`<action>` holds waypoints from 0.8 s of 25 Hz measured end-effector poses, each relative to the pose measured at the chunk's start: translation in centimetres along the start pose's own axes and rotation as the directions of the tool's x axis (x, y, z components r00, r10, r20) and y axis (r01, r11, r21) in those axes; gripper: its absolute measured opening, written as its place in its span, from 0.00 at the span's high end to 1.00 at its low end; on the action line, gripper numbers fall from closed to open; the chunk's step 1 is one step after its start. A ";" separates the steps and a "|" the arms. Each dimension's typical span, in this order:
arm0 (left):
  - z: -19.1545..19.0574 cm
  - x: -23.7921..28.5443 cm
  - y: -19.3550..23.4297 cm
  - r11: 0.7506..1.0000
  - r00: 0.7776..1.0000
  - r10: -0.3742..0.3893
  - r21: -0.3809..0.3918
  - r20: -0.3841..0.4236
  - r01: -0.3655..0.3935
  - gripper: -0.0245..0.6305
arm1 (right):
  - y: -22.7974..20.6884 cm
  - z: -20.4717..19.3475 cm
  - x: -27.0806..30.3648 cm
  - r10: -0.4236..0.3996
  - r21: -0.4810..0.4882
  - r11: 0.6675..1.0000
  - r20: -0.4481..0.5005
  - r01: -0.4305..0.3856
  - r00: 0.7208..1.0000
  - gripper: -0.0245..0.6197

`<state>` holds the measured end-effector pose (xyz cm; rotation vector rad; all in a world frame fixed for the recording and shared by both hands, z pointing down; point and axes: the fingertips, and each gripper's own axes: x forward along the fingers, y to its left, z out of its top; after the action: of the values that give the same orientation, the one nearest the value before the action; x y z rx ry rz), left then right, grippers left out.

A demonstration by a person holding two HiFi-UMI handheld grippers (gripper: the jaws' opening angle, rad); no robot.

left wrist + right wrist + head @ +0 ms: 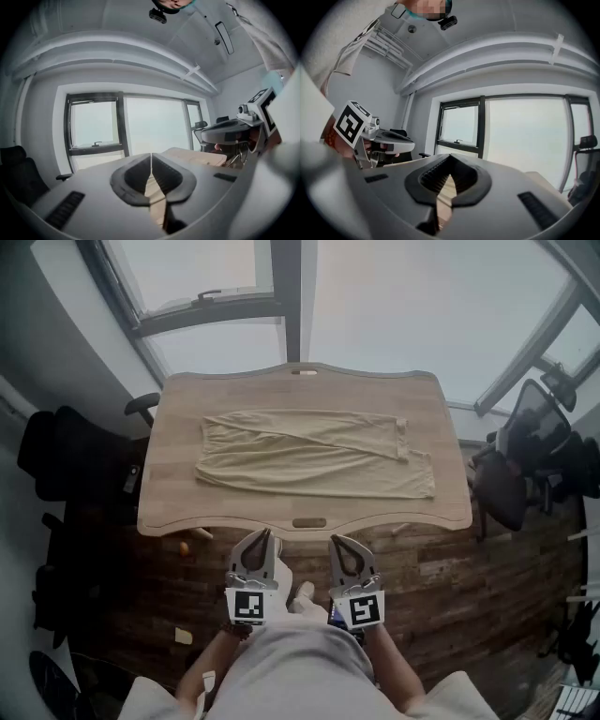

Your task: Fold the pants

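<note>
Beige pants (314,454) lie flat across the wooden table (178,512), waist at the left, both legs reaching toward the right and overlapping. My left gripper (255,542) and right gripper (343,546) hang side by side below the table's near edge, close to the person's body, well short of the pants. Both are shut with nothing between the jaws. In the left gripper view the left gripper (151,155) points level toward the window, jaws pressed together. The right gripper (450,156) looks the same in its own view, with the left gripper (370,136) at its left.
Black office chairs stand at the table's left (70,465) and right (530,460). Large windows (309,287) run behind the table. The floor is dark wood planks (450,587), with small scraps (184,547) near the table's front left corner.
</note>
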<state>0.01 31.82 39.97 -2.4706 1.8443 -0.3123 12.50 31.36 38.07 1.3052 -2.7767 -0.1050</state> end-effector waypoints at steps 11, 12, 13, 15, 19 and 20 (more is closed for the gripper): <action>-2.4 1.4 4.7 0.991 0.998 0.007 0.135 -0.055 0.000 0.94 | -2.3 -2.2 3.3 0.045 0.000 0.999 -0.072 -0.046 0.996 0.95; -2.9 1.6 5.3 0.991 0.998 0.006 0.133 -0.063 0.002 0.94 | -2.6 -2.4 3.7 0.043 0.001 0.999 -0.077 -0.043 0.996 0.95; -3.3 1.9 5.8 0.991 0.998 0.004 0.131 -0.067 0.005 0.94 | -2.9 -2.6 4.2 0.040 0.001 0.999 -0.083 -0.040 0.996 0.95; -3.7 2.6 7.0 0.988 0.997 0.003 0.153 -0.071 0.008 0.94 | -3.5 -2.8 5.3 0.036 -0.007 0.999 -0.100 -0.037 0.994 0.95; -5.0 4.2 9.6 0.988 0.993 0.006 0.156 -0.117 0.012 0.94 | -4.3 -3.6 7.6 0.034 -0.018 0.999 -0.148 -0.037 0.988 0.95; -5.6 4.7 10.1 0.989 0.992 0.001 0.149 -0.128 0.018 0.94 | -4.5 -3.9 8.1 0.034 -0.021 0.999 -0.161 -0.038 0.986 0.95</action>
<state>-9.34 24.90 44.55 -2.4092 1.7818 -0.5994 11.11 22.12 41.87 1.1999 -2.6541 -0.0292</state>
